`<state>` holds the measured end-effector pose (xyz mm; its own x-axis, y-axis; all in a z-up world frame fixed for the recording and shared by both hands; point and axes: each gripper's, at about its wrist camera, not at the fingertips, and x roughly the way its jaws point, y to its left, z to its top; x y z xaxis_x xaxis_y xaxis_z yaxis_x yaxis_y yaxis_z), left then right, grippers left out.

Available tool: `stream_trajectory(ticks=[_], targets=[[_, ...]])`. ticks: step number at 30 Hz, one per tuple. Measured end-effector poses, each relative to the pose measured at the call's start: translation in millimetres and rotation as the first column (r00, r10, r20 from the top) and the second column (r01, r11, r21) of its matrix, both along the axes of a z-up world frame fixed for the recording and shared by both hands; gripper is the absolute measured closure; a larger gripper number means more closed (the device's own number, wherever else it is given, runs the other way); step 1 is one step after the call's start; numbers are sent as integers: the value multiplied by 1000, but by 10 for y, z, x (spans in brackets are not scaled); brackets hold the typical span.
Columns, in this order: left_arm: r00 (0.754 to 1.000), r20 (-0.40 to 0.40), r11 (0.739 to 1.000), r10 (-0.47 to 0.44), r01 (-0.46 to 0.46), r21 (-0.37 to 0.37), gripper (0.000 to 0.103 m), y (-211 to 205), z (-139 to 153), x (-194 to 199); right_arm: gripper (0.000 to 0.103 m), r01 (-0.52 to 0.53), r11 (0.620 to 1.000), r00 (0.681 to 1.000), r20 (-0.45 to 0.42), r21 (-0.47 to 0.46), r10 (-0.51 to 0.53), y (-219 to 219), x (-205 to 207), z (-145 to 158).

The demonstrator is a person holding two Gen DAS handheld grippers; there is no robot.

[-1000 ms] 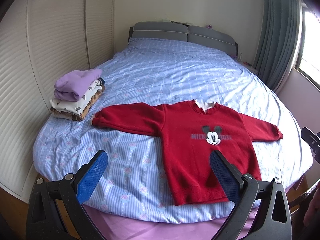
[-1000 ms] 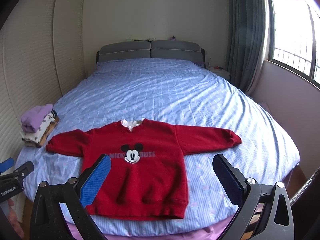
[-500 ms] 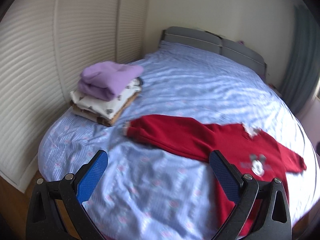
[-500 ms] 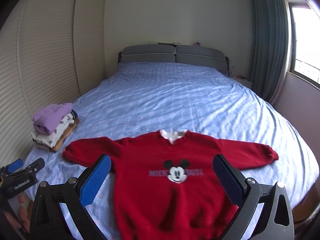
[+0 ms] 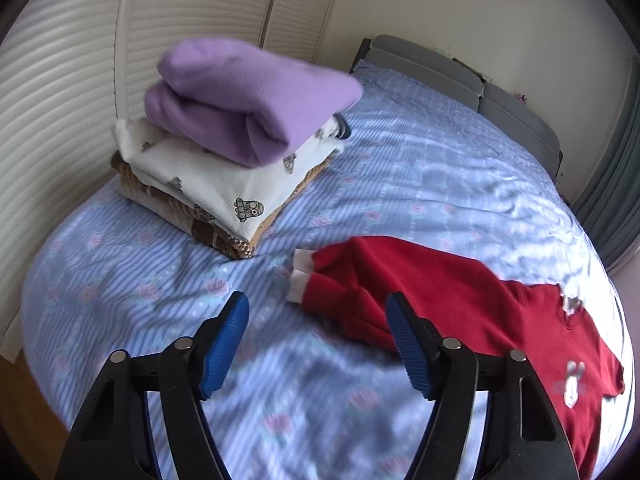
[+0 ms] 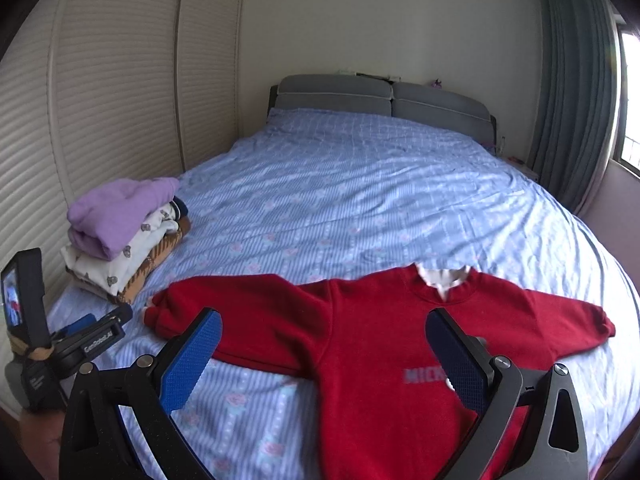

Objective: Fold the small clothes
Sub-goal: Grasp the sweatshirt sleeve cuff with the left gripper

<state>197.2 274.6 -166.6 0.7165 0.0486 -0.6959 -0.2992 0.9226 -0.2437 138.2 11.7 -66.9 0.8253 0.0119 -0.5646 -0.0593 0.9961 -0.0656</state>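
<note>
Bed [image 6: 360, 184]: one red sweater [image 6: 360, 344], three folded garments [image 6: 120, 236] stacked; left tongs [image 5: 316, 344] closing, empty; right tongs [image 6: 324, 360] agape.

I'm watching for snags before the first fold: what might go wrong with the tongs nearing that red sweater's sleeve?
1. The left tongs are closing with nothing between them yet; they may shut short of the sleeve cuff or pinch the bedsheet too.
2. The folded stack lies near that cuff; a swung sleeve might knock it.
3. The right tongs hover open over the red sweater and might bunch it.
</note>
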Motion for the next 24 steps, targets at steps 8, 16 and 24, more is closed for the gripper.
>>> stream_trajectory(ticks=[8,16,24], targets=[[998,-61,989,10,-19,-145,51,292,-489,322,0,19,1000,998,-63,-23,-20,199,318,-274],[999,-45,970,12,-22,-244,59,284,-693,404,0,54,997,996,-71,-50,-58,153,458,-390],[1000,-15,965,26,-29,-262,88,220,-678,496,0,80,995,993,-79,-61,-84,60,502,-432]])
